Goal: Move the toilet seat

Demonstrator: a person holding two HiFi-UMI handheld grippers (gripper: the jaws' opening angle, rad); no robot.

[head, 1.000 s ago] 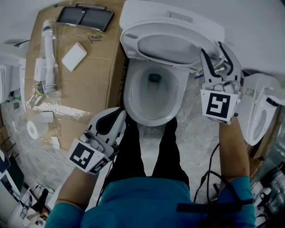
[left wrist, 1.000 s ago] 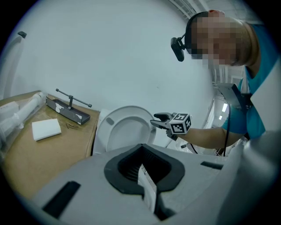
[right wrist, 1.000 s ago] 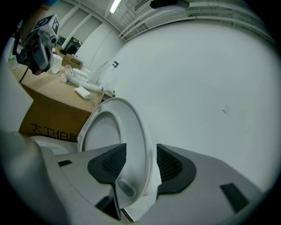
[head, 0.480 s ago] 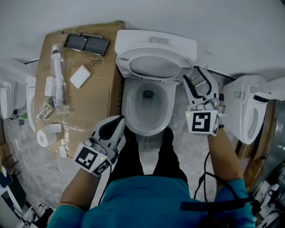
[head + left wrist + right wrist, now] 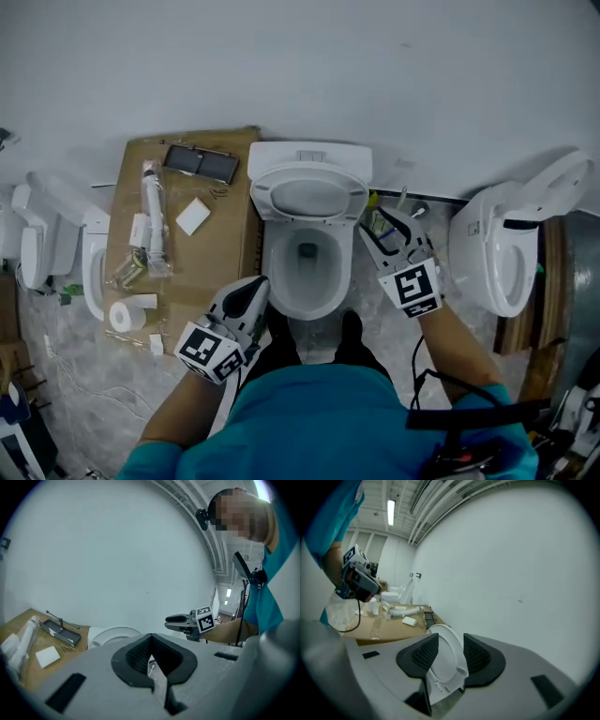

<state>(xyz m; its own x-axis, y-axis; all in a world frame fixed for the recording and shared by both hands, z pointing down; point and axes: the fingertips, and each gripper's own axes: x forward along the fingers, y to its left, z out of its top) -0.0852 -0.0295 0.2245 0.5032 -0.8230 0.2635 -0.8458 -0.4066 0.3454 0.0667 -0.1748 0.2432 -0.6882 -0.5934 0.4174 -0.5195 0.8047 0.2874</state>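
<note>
L tongs (image 5: 251,291) are closed up, pads together at the tips, nothing in them. R tongs (image 5: 380,228) stand partly apart and have just been closing; empty. In the right gripper view the toilet seat (image 5: 307,197) shows in the gap btwn the pads, but it is farther off and untouched.

Seat is raised, leaning back vs. the tank (image 5: 309,150), ahead of both tongs and btwn them.

Containers: toilet bowl (image 5: 272,272) sits btwn the two tongs, open, w/ a dark drain hole at the bottom.

Counts:
- 1 more white toilet (image 5: 487,253) just outside the R tongs, lid up.
- 2 white ceramic units (image 5: 94,262) far out past the L tongs; can't tell exactly what they are.
- 1 cardboard sheet (image 5: 220,253) on the floor, outside and ahead of the L tongs. On it: 1 black frame (image 5: 199,162), 1 white block (image 5: 193,216), 1 white pipe (image 5: 153,216), 1 roll (image 5: 120,316).
</note>
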